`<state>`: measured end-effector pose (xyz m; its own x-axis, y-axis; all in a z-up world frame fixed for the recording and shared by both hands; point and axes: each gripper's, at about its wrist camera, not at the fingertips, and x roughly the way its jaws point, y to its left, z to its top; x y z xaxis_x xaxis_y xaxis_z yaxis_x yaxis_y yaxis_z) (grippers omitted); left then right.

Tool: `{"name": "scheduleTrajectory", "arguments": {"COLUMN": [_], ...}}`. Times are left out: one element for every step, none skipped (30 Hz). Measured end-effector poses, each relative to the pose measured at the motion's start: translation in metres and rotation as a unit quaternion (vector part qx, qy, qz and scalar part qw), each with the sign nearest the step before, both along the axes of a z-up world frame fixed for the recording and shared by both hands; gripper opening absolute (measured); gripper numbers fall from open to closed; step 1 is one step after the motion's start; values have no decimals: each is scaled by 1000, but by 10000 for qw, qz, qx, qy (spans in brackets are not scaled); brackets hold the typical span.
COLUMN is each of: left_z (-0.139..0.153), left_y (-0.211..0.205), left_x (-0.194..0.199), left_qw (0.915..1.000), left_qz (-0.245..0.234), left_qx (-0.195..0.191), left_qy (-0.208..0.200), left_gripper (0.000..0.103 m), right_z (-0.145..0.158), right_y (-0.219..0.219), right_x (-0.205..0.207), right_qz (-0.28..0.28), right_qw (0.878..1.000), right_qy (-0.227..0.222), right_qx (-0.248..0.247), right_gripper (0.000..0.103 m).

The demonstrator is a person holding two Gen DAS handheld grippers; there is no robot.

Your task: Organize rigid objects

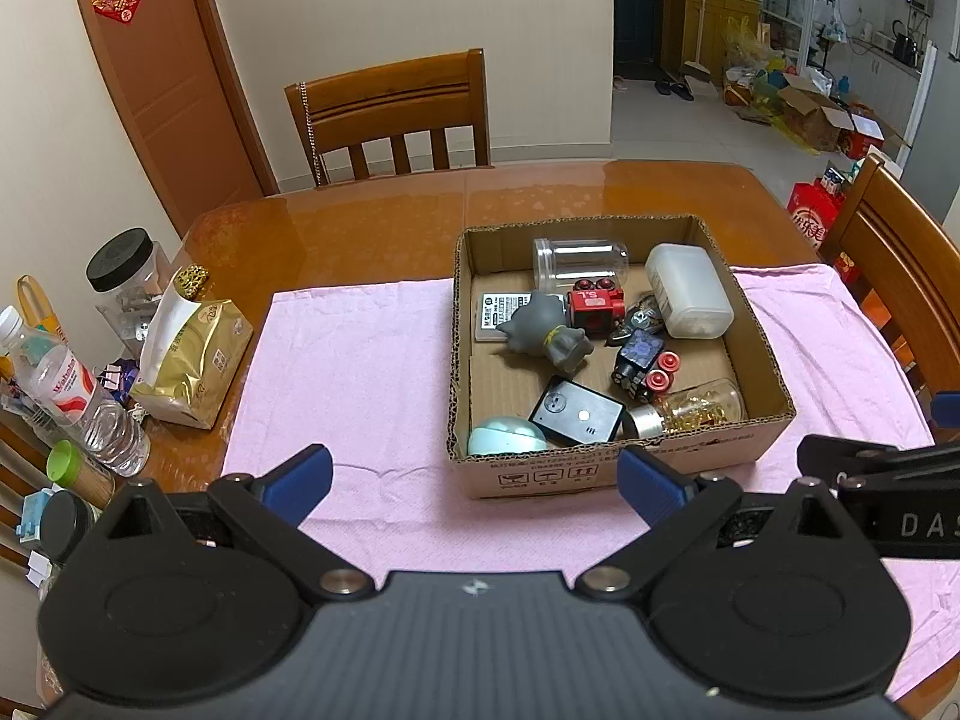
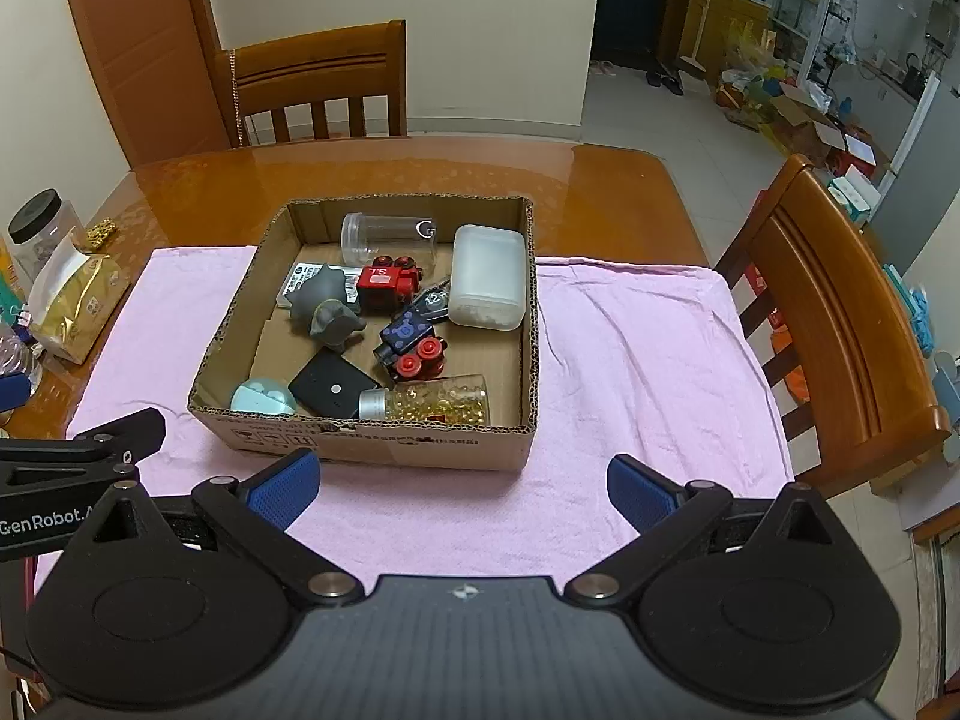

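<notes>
A cardboard box [image 1: 606, 471] [image 2: 372, 441] sits on a pink cloth [image 1: 360, 360] [image 2: 630, 360]. It holds a clear jar [image 1: 579, 261] [image 2: 387, 234], a white container [image 1: 690, 294] [image 2: 489, 276], a grey cat toy [image 1: 543, 330] [image 2: 327, 306], a red toy train [image 1: 594, 306] [image 2: 387, 285], a dark toy train [image 1: 639, 363] [image 2: 411, 342], a black device [image 1: 576, 411] [image 2: 333, 390], a teal round thing [image 1: 504, 435] [image 2: 261, 396] and a bottle of gold beads [image 1: 690, 411] [image 2: 435, 399]. My left gripper [image 1: 474, 480] and right gripper [image 2: 459, 489] are open and empty, in front of the box.
A wooden table [image 1: 360, 210] [image 2: 600, 180] has chairs behind [image 1: 396, 114] [image 2: 318, 84] and at the right [image 1: 894, 258] [image 2: 840, 324]. At the left edge stand a gold bag [image 1: 192, 360] [image 2: 78, 294], a black-lidded jar [image 1: 123, 276] [image 2: 39, 222] and a water bottle [image 1: 78, 396].
</notes>
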<state>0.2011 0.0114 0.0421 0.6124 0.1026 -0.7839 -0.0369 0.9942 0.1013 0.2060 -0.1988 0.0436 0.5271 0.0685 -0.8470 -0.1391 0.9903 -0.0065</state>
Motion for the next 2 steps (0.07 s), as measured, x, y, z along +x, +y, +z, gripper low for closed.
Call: {"name": "scheduleTrajectory", "arguments": {"left_z": [0, 0], "left_y": [0, 0], "left_x": [0, 0], "left_qw": [10000, 10000], "left_qz": [-1, 0], "left_qx": [-5, -7], "left_qy": [-2, -2], "left_gripper": [101, 101], "right_z": [0, 0], "right_y": [0, 0], "right_x": [0, 0], "right_qz": [4, 2], "right_qw": [10000, 10000], "right_qy": [3, 5], "right_qx": [3, 4], "right_gripper": [103, 103]}}
